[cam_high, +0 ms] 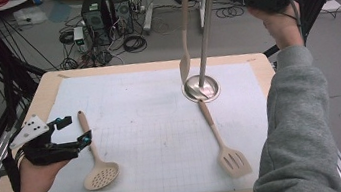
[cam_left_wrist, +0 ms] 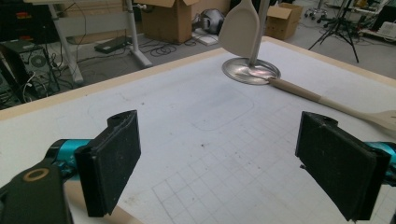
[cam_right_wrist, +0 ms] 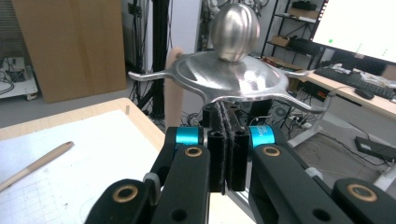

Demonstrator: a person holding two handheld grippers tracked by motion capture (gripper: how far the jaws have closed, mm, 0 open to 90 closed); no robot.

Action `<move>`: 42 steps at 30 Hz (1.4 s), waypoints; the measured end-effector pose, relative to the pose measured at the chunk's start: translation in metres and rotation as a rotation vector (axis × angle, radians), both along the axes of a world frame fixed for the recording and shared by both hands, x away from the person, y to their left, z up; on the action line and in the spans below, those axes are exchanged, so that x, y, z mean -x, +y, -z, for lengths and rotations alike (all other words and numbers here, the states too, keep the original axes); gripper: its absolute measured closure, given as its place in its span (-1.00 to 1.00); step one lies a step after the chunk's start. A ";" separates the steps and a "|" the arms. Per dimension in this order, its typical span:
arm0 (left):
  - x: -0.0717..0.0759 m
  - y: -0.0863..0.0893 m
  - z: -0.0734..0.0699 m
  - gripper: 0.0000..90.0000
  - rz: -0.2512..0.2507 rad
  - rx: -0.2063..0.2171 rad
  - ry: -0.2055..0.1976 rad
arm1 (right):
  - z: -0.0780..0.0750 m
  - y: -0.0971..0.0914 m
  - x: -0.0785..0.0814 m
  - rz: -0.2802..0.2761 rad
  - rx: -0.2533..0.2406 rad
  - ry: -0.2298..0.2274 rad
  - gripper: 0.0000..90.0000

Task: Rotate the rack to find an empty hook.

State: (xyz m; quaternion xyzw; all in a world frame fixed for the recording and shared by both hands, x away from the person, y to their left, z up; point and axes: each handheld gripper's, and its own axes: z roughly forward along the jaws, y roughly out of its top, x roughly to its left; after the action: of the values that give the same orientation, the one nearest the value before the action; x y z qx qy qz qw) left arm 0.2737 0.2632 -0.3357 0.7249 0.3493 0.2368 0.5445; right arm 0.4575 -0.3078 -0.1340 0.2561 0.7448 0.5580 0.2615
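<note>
2 tongs: right tongs (cam_right_wrist: 226,154) closed under rack top (cam_right_wrist: 224,77).

A steel utensil stand (cam_high: 202,46) stands upright on the table, one beige spatula (cam_high: 183,38) hanging from it.

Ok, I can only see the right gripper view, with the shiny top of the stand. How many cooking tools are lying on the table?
Observer: Two. A slotted turner lies with its handle end at the foot of the stand, and a spoon with holes lies near the mat's left edge.
Operator: Is anything hanging up?
Observer: Yes, one solid spatula hangs from a hook, its blade low by the stand's foot.
Operator: What's the other gripper doing?
Observer: The left gripper is beside the spoon's handle, jaws open, holding nothing.
</note>
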 end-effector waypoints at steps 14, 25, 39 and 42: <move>-0.001 0.000 0.000 -0.68 0.000 0.002 0.000 | -0.002 0.012 0.006 -0.023 0.016 0.005 0.99; -0.002 0.000 0.001 -0.68 0.001 0.002 0.002 | -0.001 0.019 0.006 -0.033 0.020 -0.001 0.99; -0.001 0.002 -0.001 -0.68 -0.004 0.003 -0.003 | 0.001 0.015 0.016 -0.006 -0.019 -0.002 0.98; 0.000 0.002 -0.001 -0.68 -0.005 0.001 -0.003 | 0.005 0.008 0.023 0.012 -0.047 0.002 0.84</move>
State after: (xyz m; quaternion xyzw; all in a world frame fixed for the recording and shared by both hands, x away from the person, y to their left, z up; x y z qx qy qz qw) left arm 0.2740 0.2651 -0.3350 0.7234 0.3503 0.2388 0.5449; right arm 0.4341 -0.2994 -0.1392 0.2674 0.7302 0.5735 0.2578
